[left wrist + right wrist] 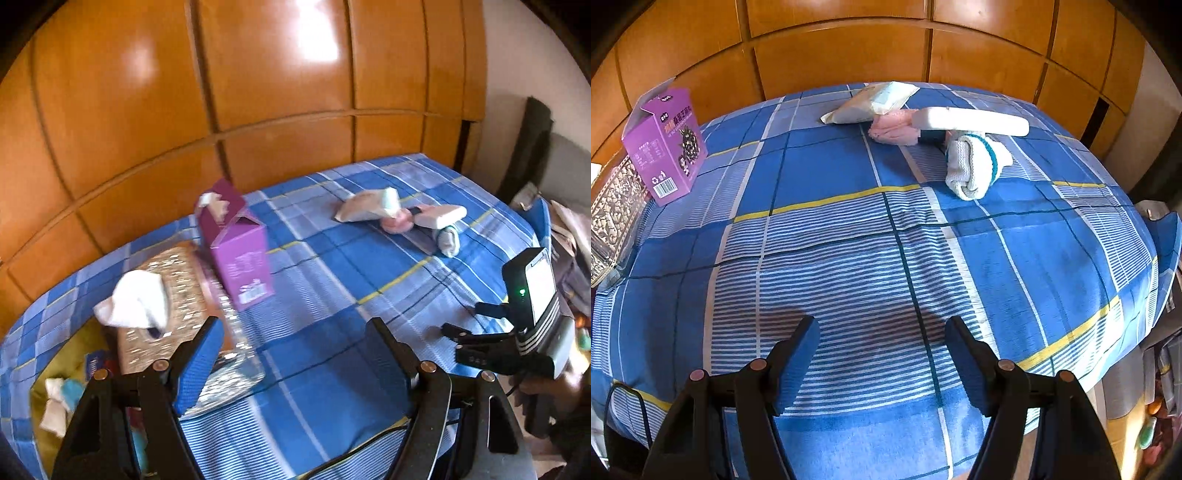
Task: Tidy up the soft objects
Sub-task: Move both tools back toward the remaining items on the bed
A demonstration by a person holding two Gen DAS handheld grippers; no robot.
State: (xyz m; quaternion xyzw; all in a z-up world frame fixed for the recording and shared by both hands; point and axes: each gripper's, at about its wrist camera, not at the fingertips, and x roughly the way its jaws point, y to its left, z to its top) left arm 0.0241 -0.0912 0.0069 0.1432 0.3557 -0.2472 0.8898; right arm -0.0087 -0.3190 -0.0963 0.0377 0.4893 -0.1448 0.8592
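The rolled white sock (975, 166) is seen well beyond the right hand-held gripper (882, 363). Its jaws are held apart, empty. The left hand-held gripper (295, 369) is likewise parted and empty.

A glossy orange-brown wooden panel wall (842, 55), split by dark grooves, rises behind the bed (849, 258), catching bright patches of light. The bed wears a blue plaid sheet with white and yellow lines. A pale wall (517, 66) stands to the right.

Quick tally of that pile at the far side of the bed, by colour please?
White: 3 – flat packet, long pad, rolled sock with teal band
Pink: 1 – folded cloth
Total: 4
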